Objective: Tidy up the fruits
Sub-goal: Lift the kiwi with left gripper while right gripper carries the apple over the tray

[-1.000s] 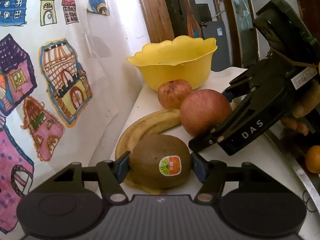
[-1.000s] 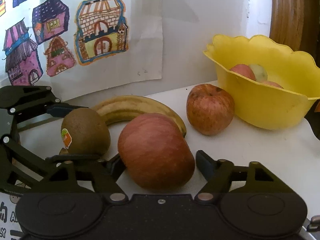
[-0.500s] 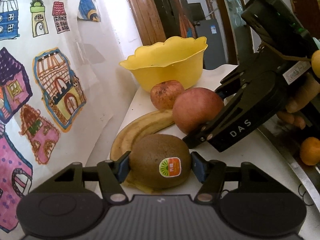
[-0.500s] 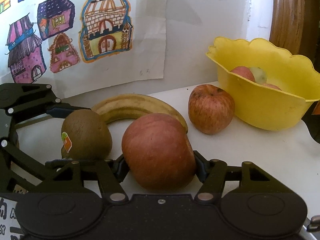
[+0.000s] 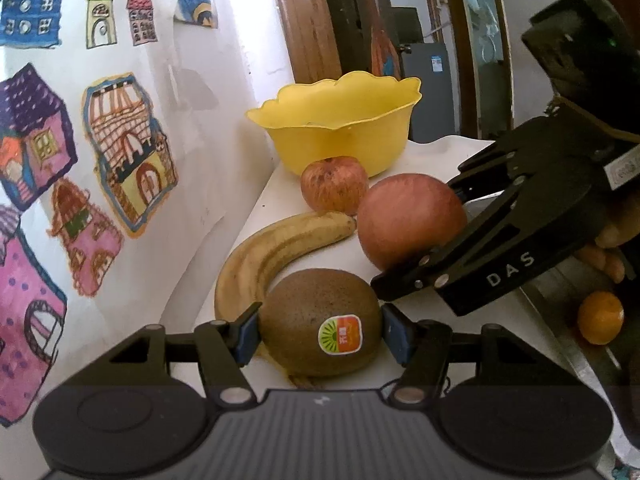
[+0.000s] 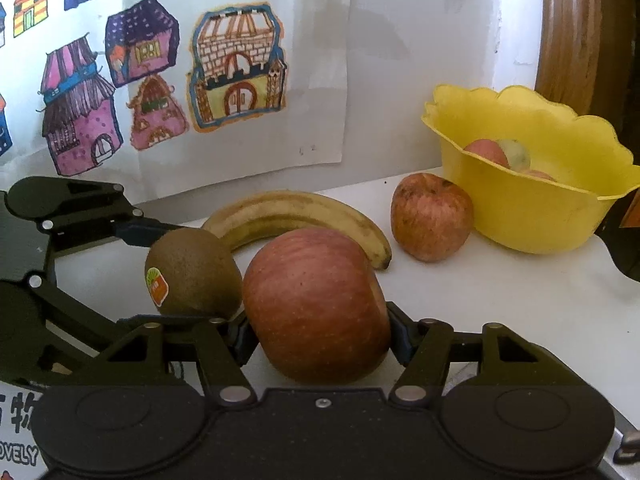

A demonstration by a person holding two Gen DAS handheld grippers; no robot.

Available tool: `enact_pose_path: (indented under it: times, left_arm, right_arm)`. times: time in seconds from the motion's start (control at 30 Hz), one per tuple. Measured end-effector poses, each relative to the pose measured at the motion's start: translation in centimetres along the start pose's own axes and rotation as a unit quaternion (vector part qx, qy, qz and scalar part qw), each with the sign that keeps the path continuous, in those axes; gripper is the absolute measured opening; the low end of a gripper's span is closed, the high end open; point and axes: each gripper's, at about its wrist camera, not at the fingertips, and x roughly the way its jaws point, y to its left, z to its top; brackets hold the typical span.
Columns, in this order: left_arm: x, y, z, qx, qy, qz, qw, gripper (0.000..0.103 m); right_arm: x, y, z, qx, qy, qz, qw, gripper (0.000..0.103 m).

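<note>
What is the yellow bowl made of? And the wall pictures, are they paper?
The yellow bowl looks like thin, smooth plastic: wavy moulded rim, slight shine, light glowing through its wall. The house pictures look like matte paper sheets, coloured by hand, probably with markers; one sheet's edge lifts off the wall.

Left gripper clamped — right gripper clamped too.

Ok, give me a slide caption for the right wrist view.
Right tongs grip a big apple beside a kiwi and banana, yellow bowl waiting behind.
</note>
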Motion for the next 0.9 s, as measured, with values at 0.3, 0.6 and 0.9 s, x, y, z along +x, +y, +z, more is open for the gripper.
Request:
enact_pose_path:
  times: [0.3, 0.6, 0.9]
  left_arm:
    - [-1.2, -0.8, 0.5, -0.012, -0.009, -0.007, 0.9999, 0.066]
    - [-1.9, -3.5, 3.0, -0.017, -0.036, -0.032, 0.9987, 0.066]
    - [-1.6, -7.7, 4.9, -0.019, -0.045, -0.072, 0.9962, 0.066]
  right_arm:
    - [-2.9, -0.7, -0.1, 0.015, -0.018, -0.013, 1.000, 0.065]
    - [-8.3, -2.7, -1.4, 0.031, -0.034, -0.057, 0.997, 0.065]
    - [-13.7, -5.5, -4.6, 0.056, -0.037, -0.110, 0.992, 0.065]
